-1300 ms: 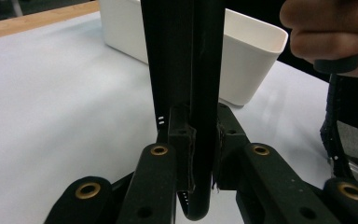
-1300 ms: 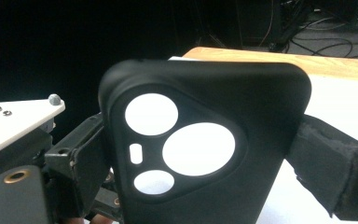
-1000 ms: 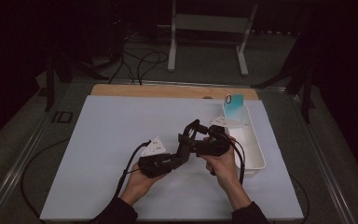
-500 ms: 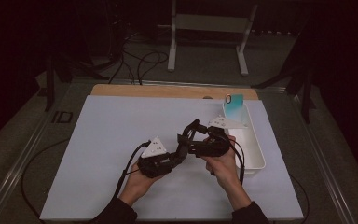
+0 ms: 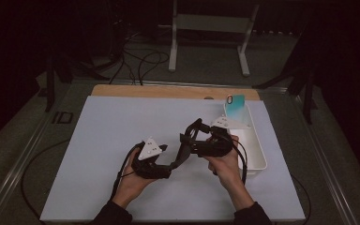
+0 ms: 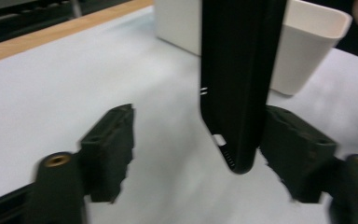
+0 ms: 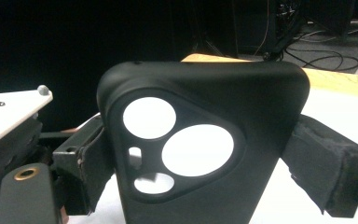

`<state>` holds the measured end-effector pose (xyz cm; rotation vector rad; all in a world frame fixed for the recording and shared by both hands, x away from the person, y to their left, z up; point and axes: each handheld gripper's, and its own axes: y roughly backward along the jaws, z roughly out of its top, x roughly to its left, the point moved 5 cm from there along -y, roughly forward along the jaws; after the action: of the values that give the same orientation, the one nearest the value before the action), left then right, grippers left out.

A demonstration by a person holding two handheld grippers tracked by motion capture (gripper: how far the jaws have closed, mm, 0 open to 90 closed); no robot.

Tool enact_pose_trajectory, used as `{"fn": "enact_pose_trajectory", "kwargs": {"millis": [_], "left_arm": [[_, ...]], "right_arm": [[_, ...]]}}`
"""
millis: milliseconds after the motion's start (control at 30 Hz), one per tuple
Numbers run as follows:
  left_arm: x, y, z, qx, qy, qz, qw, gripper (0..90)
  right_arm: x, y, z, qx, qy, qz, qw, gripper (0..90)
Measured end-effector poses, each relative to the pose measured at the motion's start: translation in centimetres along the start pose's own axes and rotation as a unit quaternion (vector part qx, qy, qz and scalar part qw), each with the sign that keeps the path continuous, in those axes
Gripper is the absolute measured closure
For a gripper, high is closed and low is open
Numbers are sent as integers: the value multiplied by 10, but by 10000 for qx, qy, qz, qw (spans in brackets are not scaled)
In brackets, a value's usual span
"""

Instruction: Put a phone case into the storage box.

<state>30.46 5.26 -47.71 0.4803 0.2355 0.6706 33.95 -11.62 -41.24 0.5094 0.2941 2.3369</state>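
Left hand-held gripper (image 6: 193, 154) jaws just opened off the black phone case (image 6: 240, 79), slightly withdrawn.

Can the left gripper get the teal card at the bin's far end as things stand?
Probably not directly. The left gripper, jaws just opened, straddles the black phone case clamped by the right gripper, which sits between it and the teal card in the bin.

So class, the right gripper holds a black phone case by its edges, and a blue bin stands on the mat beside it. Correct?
Not quite: the bin is white, as the high view shows. The right gripper does hold the black phone case by its edges, beside it on the mat.
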Motion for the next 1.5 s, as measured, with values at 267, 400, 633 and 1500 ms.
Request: {"fn": "enact_pose_trajectory", "kwargs": {"millis": [267,400,633,1500], "left_arm": [[19,14,-6,0,211,460,9987,72],[29,22,-10,-41,259,649,9975,29],[43,35,-26,-24,316,881,9956,1],[68,89,-76,-536,252,1199,9910,0]], "right_arm": [[0,1,2,-2,80,-43,10000,144],[0,1,3,-2,109,-70,9999,145],[-3,4,7,-37,179,-156,9997,145],[-16,14,24,-144,326,-399,9986,144]]}}
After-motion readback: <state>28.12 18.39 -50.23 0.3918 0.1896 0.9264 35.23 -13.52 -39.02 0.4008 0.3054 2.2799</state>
